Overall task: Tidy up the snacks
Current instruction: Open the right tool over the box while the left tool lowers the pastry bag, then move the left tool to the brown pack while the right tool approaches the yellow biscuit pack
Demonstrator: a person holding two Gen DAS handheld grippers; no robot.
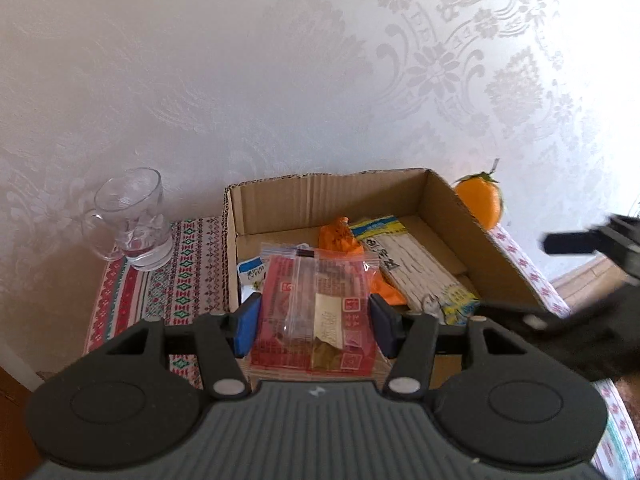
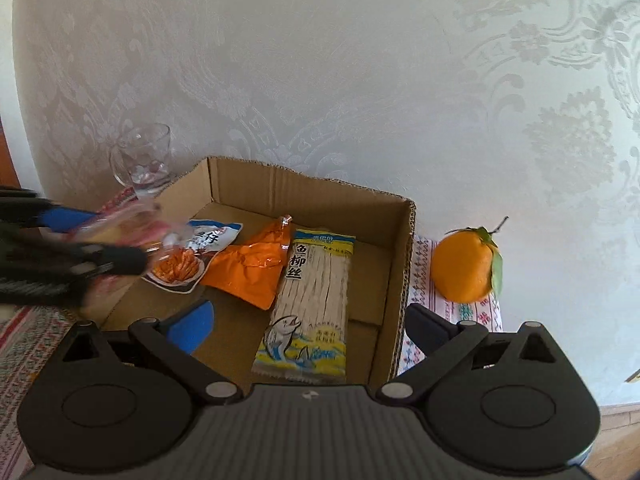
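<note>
My left gripper is shut on a clear-and-red snack packet, held over the near edge of an open cardboard box. Inside the box lie a fish-strip packet, an orange packet and a white-and-blue packet. In the right wrist view the left gripper comes in blurred from the left with its packet over the box's left wall. My right gripper is open and empty above the box's near side, over the fish-strip packet. It shows blurred at the right edge of the left wrist view, right gripper.
A glass mug stands left of the box on a patterned tablecloth. An orange with a leaf sits on the cloth right of the box. A pale patterned wall rises directly behind. Wood floor shows at the right.
</note>
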